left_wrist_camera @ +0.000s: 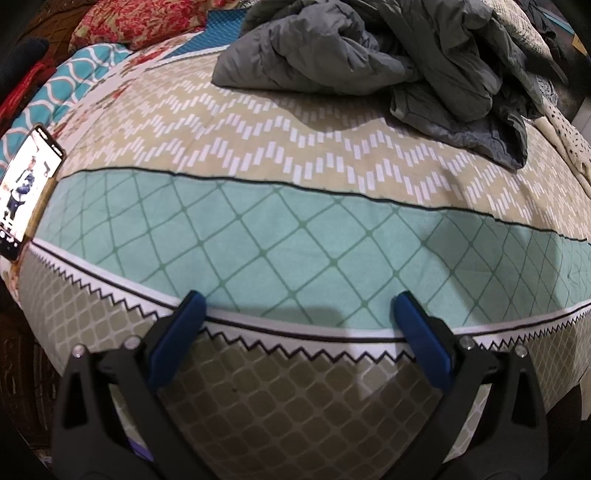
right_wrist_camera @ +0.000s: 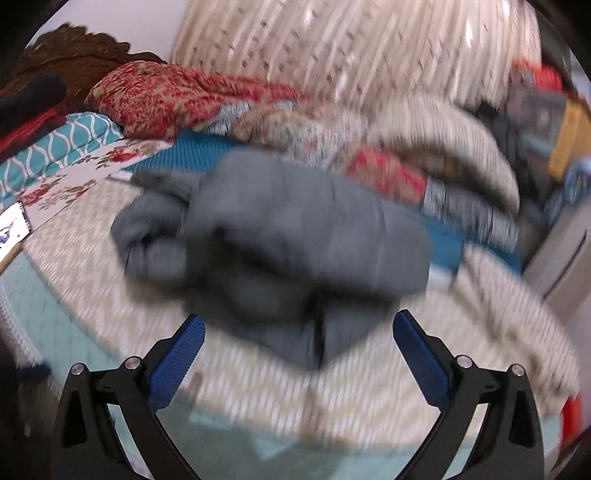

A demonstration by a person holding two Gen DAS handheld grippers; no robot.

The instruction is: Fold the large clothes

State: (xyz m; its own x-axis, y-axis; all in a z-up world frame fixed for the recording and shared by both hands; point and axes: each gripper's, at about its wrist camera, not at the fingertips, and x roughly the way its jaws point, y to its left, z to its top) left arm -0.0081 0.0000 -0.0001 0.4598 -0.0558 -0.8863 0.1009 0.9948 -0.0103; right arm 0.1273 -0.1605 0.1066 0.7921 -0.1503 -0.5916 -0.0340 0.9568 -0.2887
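Observation:
A crumpled grey padded garment (left_wrist_camera: 376,55) lies in a heap at the far right of the bed. My left gripper (left_wrist_camera: 299,306) is open and empty, low over the near edge of the patterned bedspread (left_wrist_camera: 258,140), well short of the garment. In the blurred right wrist view the same grey garment (right_wrist_camera: 280,236) fills the middle. My right gripper (right_wrist_camera: 299,325) is open and empty, just in front of the garment's near edge.
A lit phone (left_wrist_camera: 26,188) lies at the bed's left edge; it also shows in the right wrist view (right_wrist_camera: 13,225). Red floral pillows (left_wrist_camera: 136,22) and a pile of other bedding (right_wrist_camera: 424,147) lie behind the garment. A curtain (right_wrist_camera: 351,40) hangs behind.

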